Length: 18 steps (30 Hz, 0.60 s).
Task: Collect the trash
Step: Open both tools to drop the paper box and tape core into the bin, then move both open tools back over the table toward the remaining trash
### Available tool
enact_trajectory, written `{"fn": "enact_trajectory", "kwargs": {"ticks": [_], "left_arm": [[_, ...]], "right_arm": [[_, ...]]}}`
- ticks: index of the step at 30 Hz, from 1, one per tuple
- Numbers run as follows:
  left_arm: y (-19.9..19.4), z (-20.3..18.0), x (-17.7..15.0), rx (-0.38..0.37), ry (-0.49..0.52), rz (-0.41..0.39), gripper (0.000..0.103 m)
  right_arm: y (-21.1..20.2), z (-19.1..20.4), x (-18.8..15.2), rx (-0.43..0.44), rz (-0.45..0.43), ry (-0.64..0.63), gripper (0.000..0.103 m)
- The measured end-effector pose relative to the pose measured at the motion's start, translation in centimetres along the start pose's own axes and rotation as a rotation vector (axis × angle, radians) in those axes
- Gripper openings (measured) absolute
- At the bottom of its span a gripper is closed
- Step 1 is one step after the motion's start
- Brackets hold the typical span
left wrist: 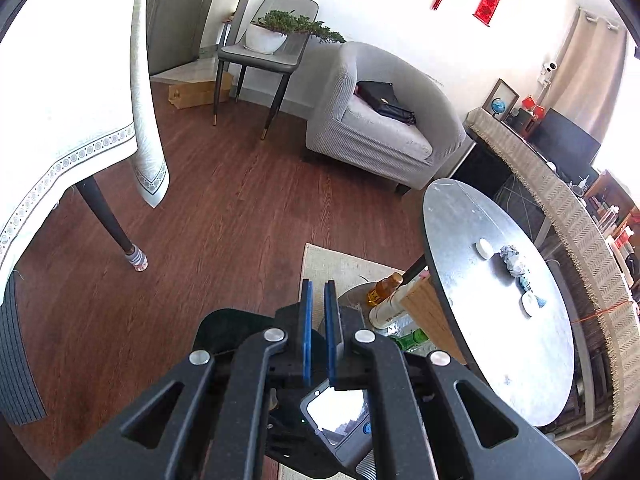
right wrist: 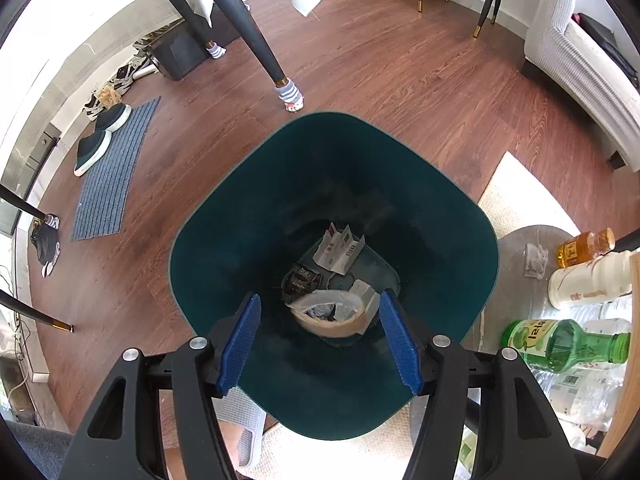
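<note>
Wood floor (right wrist: 400,80) lies open around my dark green bin (right wrist: 224,216), whose rim sits beside the round tabletop (left wrist: 480,232). My right hand-held gripper (right wrist: 320,340) hangs spread wide over the paper trash (right wrist: 340,250) inside; crumpled trash (left wrist: 513,260) rests on the tabletop. My left hand-held gripper (left wrist: 319,320) is narrow, holding nothing.

A dark green square plastic trash bin (right wrist: 224,216) stands upright on the wooden floor, holding a crumpled brown paper cup (right wrist: 334,320), folded printed paper (right wrist: 338,250) and dark scraps (right wrist: 300,278)
</note>
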<state>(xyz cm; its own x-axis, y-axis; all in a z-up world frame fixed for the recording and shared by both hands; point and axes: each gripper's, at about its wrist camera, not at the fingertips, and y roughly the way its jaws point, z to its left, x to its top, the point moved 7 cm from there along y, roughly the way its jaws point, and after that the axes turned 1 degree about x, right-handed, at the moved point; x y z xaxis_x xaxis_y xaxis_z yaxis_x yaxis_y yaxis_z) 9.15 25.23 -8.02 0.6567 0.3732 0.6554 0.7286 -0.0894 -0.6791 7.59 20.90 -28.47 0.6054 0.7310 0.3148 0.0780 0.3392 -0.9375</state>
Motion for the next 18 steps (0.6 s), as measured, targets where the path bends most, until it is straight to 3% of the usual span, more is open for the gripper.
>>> {"fn": "enact_trajectory", "kwargs": {"ticks": [11, 18], "left_arm": [[-2.1, -0.8, 1.4, 0.013, 0.012, -0.053, 0.007], [-3.4, -1.2, 2.7, 0.013, 0.002, -0.097, 0.006]], "right_arm": [[-4.8, 1.1, 0.6, 0.042, -0.097, -0.032, 0.064], [-9.8, 3.3, 0.4, 0.064, -0.169, -0.122, 0.063]]}}
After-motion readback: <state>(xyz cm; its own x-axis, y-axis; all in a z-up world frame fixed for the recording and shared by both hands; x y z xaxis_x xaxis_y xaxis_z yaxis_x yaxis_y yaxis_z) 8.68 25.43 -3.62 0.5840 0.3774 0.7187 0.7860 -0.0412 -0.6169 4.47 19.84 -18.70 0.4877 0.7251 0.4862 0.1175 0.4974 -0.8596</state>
